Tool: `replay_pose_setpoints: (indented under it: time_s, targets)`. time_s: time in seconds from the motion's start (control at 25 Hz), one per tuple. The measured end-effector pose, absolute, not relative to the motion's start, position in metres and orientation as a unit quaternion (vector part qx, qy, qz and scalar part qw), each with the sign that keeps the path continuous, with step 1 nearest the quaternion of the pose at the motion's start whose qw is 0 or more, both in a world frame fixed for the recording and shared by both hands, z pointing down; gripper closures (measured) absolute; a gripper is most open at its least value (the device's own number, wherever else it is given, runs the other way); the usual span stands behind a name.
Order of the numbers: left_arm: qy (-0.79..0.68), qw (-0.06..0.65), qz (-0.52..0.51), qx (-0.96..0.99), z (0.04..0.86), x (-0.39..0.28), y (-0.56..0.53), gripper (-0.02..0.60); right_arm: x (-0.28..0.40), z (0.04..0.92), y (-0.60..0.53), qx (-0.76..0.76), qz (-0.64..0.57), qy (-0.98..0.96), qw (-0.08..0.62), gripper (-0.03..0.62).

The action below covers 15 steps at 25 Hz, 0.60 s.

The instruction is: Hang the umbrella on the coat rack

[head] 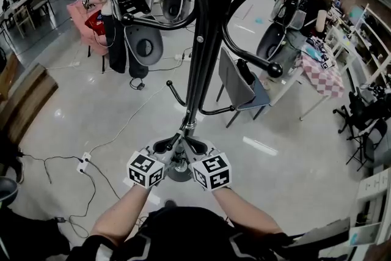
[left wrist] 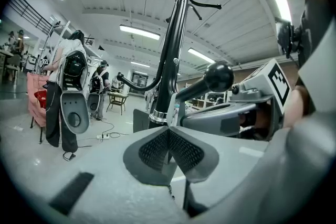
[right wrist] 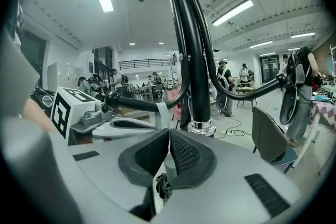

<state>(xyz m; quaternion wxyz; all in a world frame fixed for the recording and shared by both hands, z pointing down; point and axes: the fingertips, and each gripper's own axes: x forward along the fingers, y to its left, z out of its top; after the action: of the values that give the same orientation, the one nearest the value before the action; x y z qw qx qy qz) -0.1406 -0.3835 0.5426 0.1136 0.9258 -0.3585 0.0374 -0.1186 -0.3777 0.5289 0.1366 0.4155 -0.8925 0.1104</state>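
Black coat rack (head: 204,40) top cut off; left tool (left wrist: 168,131), right tool (right wrist: 169,131) closed.

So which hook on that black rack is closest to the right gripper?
The low ball-tipped hook poking out just over the right gripper; the other hooks point elsewhere or sit higher.

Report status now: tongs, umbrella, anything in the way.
Left tongs and right tongs shut, side by side at coat rack pole. Umbrella not clearly seen. Lower hook juts close by.
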Motion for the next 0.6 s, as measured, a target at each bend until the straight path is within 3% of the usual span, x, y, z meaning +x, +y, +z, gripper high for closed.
replay_pose_setpoints:
  time_s: [0.6]
  targets:
    - [-0.372,0.099,0.039,0.922,0.547,-0.138,-0.383,0.571,-0.118,0.554,-0.365,0.39,0.128,-0.897,0.165,0.579]
